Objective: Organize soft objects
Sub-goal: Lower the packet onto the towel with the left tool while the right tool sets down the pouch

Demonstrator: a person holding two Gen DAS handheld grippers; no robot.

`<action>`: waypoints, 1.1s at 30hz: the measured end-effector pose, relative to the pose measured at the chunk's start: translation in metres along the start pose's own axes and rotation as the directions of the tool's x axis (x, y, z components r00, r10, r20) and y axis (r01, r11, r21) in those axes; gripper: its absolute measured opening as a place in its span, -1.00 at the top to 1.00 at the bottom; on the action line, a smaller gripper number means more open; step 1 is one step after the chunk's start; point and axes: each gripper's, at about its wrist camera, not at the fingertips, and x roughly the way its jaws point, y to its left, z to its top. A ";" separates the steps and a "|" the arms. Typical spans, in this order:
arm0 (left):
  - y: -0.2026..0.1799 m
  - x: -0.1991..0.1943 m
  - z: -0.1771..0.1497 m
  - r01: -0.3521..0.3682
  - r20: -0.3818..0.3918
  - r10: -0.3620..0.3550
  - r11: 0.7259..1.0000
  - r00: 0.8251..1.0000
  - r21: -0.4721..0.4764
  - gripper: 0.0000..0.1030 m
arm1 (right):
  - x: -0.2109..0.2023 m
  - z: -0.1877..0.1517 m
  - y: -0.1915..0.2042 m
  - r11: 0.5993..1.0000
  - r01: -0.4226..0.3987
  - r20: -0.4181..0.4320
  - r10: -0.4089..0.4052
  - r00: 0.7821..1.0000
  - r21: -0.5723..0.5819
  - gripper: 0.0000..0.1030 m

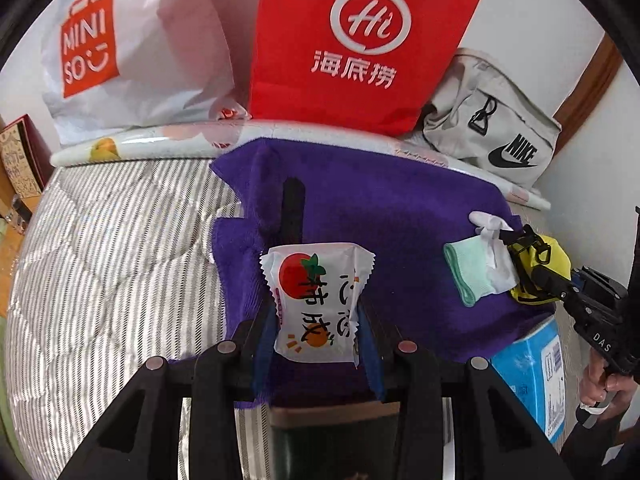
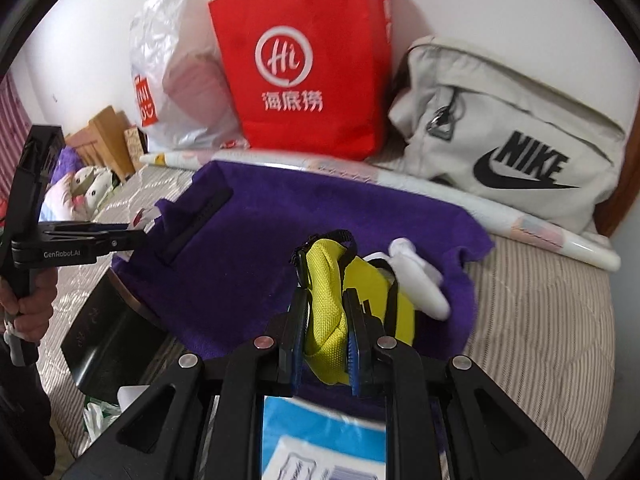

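A purple cloth (image 1: 400, 220) (image 2: 240, 240) is spread over the striped bed. My left gripper (image 1: 316, 320) is shut on a white snack packet (image 1: 316, 280) printed with a tomato and an orange, held above the cloth's near edge. Seen from the right wrist, the left gripper (image 2: 136, 232) reaches in from the left. My right gripper (image 2: 326, 300) (image 1: 520, 256) is shut on a yellow pouch (image 2: 328, 320) (image 1: 556, 256) with black straps. A white and mint glove (image 1: 476, 272) (image 2: 420, 280) hangs against that pouch over the cloth. A flat black strip (image 1: 292, 208) (image 2: 200, 220) lies on the cloth.
Against the wall stand a red paper bag (image 1: 360, 40), a white plastic bag (image 1: 120, 60) and a grey Nike bag (image 2: 512, 128). A white roll (image 1: 160, 144) lies before them. A blue box (image 1: 532, 372) and a black box (image 2: 108, 328) sit under the cloth's near corners.
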 end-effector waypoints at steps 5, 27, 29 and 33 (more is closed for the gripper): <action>-0.003 0.012 0.006 -0.006 -0.038 0.006 1.000 0.999 0.018 0.29 | 0.015 0.005 0.008 0.999 -0.024 -0.042 0.022 0.999 -0.027 0.66; -0.021 0.044 0.015 0.005 -0.134 0.008 0.995 0.991 0.096 -0.16 | 0.025 0.002 0.006 0.999 -0.025 -0.074 0.022 0.997 -0.041 0.10; -0.023 0.043 0.014 0.011 -0.136 0.002 0.996 0.991 0.093 -0.25 | 0.022 0.002 0.006 0.999 -0.021 -0.075 0.018 0.997 -0.042 0.03; -0.023 0.034 0.009 0.005 -0.130 0.006 0.996 0.991 0.086 -0.26 | 0.011 0.001 0.006 0.999 -0.015 -0.051 0.014 0.999 -0.036 0.02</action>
